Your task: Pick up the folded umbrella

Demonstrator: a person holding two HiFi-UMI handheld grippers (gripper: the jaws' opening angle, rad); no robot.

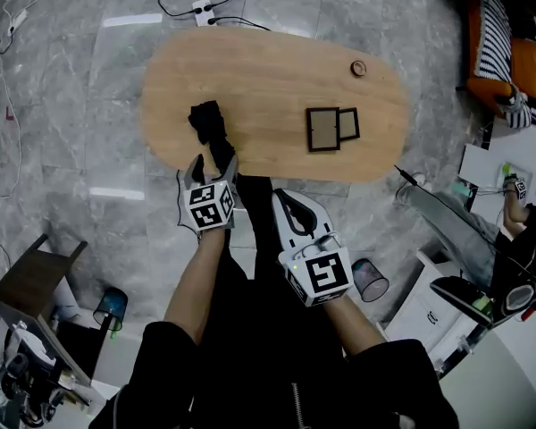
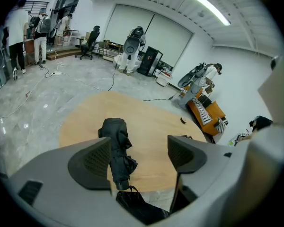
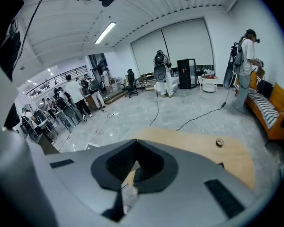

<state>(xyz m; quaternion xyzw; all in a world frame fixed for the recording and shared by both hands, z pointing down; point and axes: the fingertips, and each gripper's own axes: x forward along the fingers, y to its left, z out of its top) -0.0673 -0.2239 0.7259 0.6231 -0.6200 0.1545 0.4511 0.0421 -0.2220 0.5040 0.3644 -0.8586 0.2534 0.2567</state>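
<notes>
The folded black umbrella lies on the near left part of the oval wooden table, its handle end pointing at me over the table edge. My left gripper is open and straddles that near end. In the left gripper view the umbrella runs between the jaws, close against the left one, with a wide gap to the right one; the left gripper has not closed on it. My right gripper hangs shut and empty just off the table's near edge, and the right gripper shows its pads pressed together.
Two dark square frames lie mid-table and a small round object sits near the far right. A power strip with cables is on the floor beyond. A small side table stands at my left, a bin at my right.
</notes>
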